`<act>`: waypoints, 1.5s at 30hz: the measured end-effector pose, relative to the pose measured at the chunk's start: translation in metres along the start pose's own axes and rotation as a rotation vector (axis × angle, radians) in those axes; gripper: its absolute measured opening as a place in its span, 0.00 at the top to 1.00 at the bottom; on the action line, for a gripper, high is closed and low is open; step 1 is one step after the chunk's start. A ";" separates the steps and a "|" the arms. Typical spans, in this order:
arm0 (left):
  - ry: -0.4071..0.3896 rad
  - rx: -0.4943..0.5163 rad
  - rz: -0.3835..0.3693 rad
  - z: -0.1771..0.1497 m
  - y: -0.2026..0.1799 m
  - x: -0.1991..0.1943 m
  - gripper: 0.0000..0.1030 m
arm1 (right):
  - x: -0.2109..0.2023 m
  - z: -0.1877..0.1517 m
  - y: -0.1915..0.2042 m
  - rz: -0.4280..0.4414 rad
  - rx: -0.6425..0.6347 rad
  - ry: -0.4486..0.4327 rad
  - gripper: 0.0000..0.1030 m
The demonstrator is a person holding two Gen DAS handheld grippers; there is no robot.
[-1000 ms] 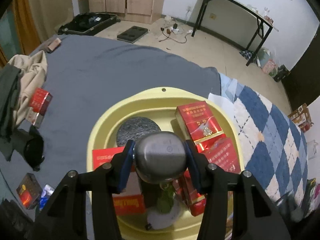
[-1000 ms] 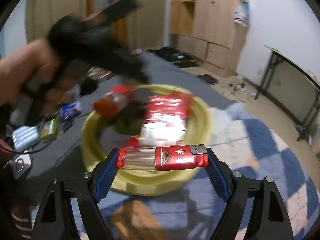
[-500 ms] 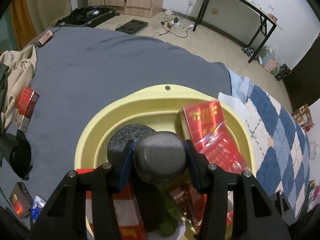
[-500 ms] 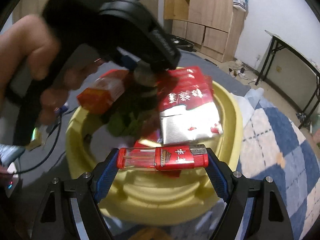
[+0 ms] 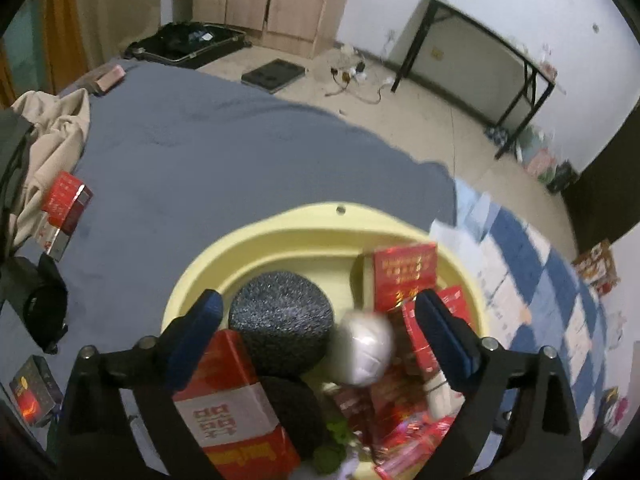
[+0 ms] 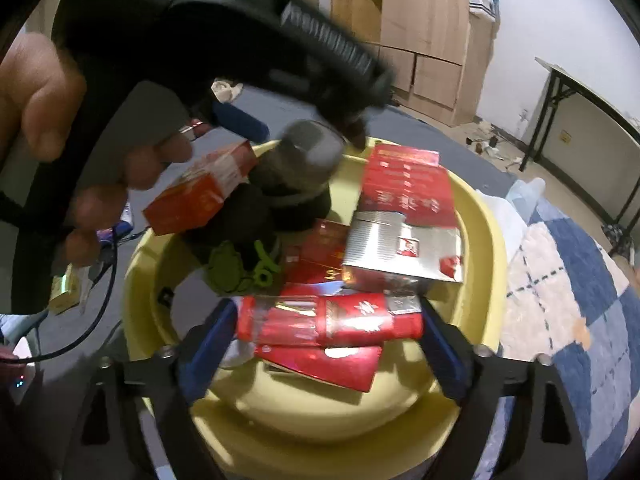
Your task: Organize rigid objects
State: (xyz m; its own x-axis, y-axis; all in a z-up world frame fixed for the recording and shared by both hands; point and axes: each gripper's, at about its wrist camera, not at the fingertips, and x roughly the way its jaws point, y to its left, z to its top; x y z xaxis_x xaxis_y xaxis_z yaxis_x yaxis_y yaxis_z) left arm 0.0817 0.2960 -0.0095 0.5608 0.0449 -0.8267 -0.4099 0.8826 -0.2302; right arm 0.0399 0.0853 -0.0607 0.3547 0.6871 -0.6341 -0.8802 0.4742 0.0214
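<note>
A: Both sets of jaws have just sprung wide. The left gripper (image 5: 320, 324) has let go of the silver-capped bottle (image 5: 363, 348), blurred, probably dropping.

B: The right gripper (image 6: 324, 332) has freed the red lighter (image 6: 330, 318) over the yellow basin (image 6: 486, 240) — it could skid off the piled cartons.

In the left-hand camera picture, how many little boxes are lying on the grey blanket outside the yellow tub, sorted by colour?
red box: 1 (the silvery piece just below it may be its end or another box; I cannot tell)
black box: 1
pinkish-brown box: 1
Total: 3
</note>
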 end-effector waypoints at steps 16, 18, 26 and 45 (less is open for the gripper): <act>-0.278 -0.189 0.168 -0.055 -0.069 -0.099 0.00 | -0.098 -0.024 -0.081 -0.041 0.058 -0.200 0.00; -0.270 -0.261 0.185 -0.086 -0.082 -0.093 0.00 | -0.101 -0.032 -0.106 -0.086 0.061 -0.181 0.00; -0.249 -0.299 0.405 -0.181 -0.134 -0.056 0.00 | -0.091 -0.045 -0.164 -0.021 -0.014 -0.075 0.00; -0.146 -0.355 0.537 -0.219 -0.164 0.036 0.00 | -0.006 -0.057 -0.172 0.090 -0.196 0.070 0.00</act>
State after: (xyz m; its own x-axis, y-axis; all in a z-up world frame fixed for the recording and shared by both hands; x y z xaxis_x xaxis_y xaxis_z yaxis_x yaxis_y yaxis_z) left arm 0.0117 0.0503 -0.1139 0.2933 0.5209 -0.8017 -0.8583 0.5128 0.0192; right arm 0.1709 -0.0319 -0.1047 0.2553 0.6789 -0.6884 -0.9541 0.2922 -0.0656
